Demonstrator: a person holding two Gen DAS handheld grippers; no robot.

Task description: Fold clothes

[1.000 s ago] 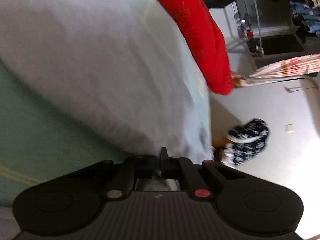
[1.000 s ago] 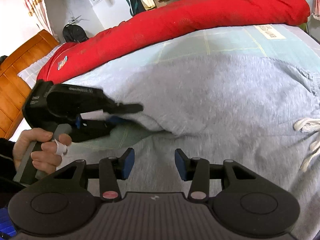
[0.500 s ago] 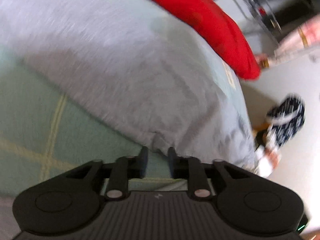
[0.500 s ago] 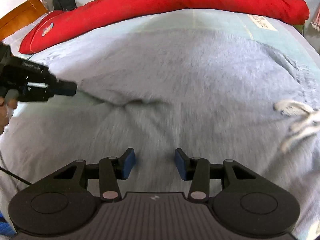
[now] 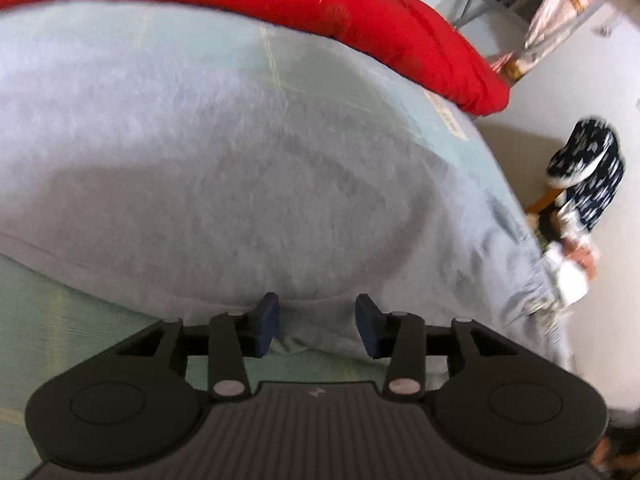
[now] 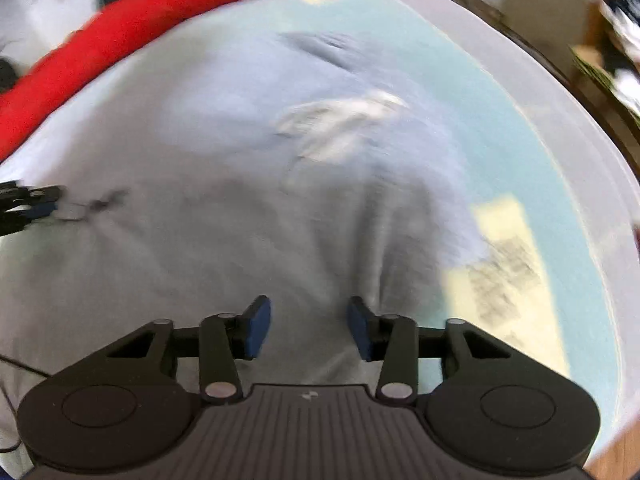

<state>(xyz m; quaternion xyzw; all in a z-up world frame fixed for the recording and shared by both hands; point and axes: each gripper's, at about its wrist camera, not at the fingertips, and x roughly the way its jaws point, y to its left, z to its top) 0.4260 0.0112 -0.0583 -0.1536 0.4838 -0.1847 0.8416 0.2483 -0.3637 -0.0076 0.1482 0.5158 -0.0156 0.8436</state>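
A grey fleece garment (image 5: 224, 168) lies spread on the pale green bed sheet (image 5: 52, 312). In the left wrist view my left gripper (image 5: 316, 314) hovers at the garment's near hem. Its jaws are opening, and the hem lies between the blue pads without being pressed. In the blurred right wrist view my right gripper (image 6: 308, 314) hangs over the grey garment (image 6: 200, 240). Its jaws are closing, with cloth below them and nothing pinched. A white drawstring (image 6: 340, 120) lies further ahead. The left gripper (image 6: 52, 202) shows at the far left edge of that view.
A red quilt (image 5: 320, 12) runs along the far side of the bed, also in the right wrist view (image 6: 120, 20). The bed's edge drops to a pale floor with a dark patterned slipper (image 5: 584, 168). A printed label (image 6: 504, 264) sits on the sheet near the right gripper.
The left gripper, shut on the grey hem a second ago, has opened and rolled. The right gripper has swept right across the garment, away from the left gripper, its jaws slightly narrower.
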